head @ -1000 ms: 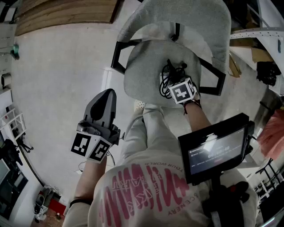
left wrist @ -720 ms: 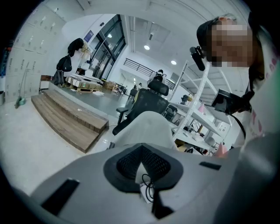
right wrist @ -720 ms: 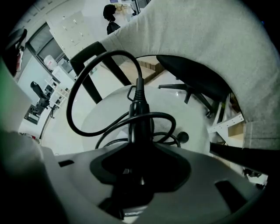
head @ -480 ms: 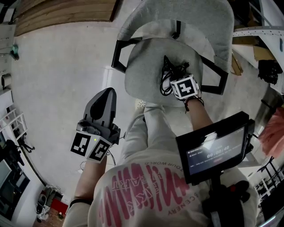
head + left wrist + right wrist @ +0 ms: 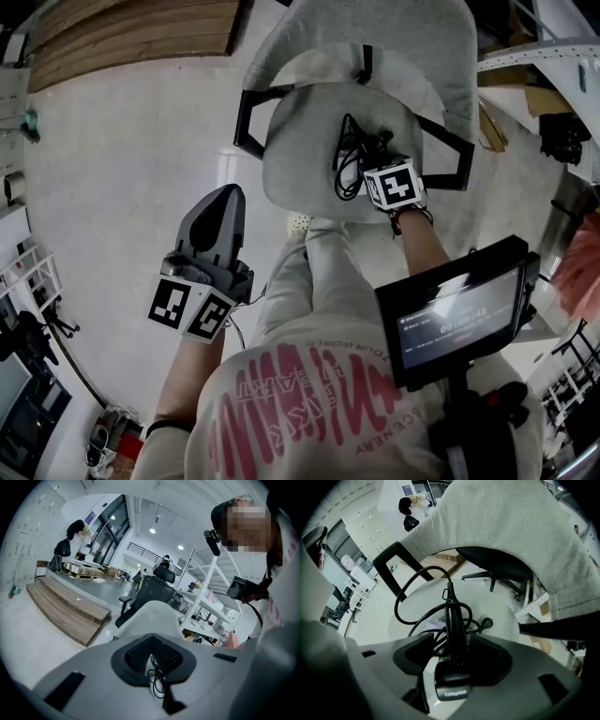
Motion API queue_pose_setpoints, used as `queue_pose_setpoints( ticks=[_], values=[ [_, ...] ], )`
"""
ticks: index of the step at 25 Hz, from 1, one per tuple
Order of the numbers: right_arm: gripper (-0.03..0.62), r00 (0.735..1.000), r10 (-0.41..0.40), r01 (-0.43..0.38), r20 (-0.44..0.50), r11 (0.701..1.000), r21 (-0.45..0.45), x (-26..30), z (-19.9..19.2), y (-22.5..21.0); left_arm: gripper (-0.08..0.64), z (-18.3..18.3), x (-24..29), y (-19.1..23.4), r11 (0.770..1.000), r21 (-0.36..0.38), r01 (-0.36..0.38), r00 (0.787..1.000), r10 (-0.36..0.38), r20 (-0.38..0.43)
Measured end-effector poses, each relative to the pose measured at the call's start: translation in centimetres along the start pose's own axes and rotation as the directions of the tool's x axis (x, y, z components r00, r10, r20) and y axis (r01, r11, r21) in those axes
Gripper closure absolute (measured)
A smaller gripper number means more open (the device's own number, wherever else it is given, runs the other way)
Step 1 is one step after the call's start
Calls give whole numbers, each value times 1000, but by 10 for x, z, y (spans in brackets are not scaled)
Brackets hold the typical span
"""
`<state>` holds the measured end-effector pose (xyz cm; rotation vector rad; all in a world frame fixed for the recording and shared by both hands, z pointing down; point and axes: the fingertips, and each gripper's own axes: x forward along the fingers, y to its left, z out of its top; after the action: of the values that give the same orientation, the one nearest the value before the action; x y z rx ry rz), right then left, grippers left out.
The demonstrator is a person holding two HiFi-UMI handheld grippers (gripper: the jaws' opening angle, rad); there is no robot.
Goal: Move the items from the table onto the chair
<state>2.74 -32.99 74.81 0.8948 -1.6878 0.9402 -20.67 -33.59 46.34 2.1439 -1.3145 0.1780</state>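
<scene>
**Head view:** I am looking down on the grey chair (image 5: 300, 155) straight ahead of me. The right tongs (image 5: 375, 173) are pointing steeply down onto the right half of its seat, with the marker cube (image 5: 391, 185) facing up at me. A looped black cable (image 5: 345, 159) is lying on the seat, just left of and beyond the cube. The left tongs (image 5: 221, 208) are hanging well apart to the left, over the floor (image 5: 122, 141) and nearer me than the chair. So the right hand is the one on the job.

**Left gripper view:** The left tongs (image 5: 152, 660) are aiming only slightly downward, toward the chair's grey back (image 5: 154, 618). Their jaws are standing together and gripping nothing.

**Right gripper view:** The right tongs (image 5: 454, 660) have just been opening their jaws. A black handheld scanner (image 5: 452, 620) is standing between them. Its long axis is running straight from near to far along the tongs' own line, with its head nearest the camera. The cable is coiling over the seat (image 5: 501, 606) beyond. I am seeing a gap beside the left pad, so I am judging that the pads are not pressing on it. I am also judging that backing out has to follow that same axis. Otherwise a jaw risks dragging the scanner or snagging a loop.
</scene>
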Motion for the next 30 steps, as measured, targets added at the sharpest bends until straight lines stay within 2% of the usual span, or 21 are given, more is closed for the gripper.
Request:
queue_pose_setpoints(
  ticks=[5,9,12,14,15,17,19,21,22,24,27,30],
  values=[
    [360,998,-27,24,48,997,79,-23,-2,-3,552,9,-7,-8,999,26,39,999,-39,12],
    [360,989,-54,35,135,990,135,-52,5,-5,552,19,-8,-18,994,55,96,995,-98,26],
    [362,970,-16,-42,244,972,232,-83,16,2,552,28,-9,-31,985,86,148,988,-151,32],
    [362,936,0,-122,353,938,324,-112,25,5,552,37,-9,-42,975,111,191,980,-197,40],
    [362,908,6,-172,418,917,361,-129,30,7,552,43,-8,-48,968,127,217,973,-225,47],
    [364,830,9,-273,557,878,393,-167,42,11,552,55,-7,-60,947,163,276,955,-289,63],
    [372,728,-11,-345,686,858,380,-213,48,17,552,63,-9,-74,922,199,331,934,-350,69],
    [429,622,-48,-371,782,861,348,-260,45,24,552,65,-13,-90,899,221,379,913,-402,65],
    [478,577,-73,-363,813,869,336,-282,42,26,552,65,-14,-99,885,227,406,901,-429,61],
    [539,511,-134,-307,849,894,326,-320,31,30,552,64,-14,-118,847,239,475,867,-497,40],
    [577,416,-211,-207,884,925,319,-378,13,40,552,65,-14,-147,770,263,581,798,-603,0],
    [578,307,-287,-129,907,932,339,-440,-18,56,552,71,-15,-187,695,271,666,726,-687,-21]
  ],
)
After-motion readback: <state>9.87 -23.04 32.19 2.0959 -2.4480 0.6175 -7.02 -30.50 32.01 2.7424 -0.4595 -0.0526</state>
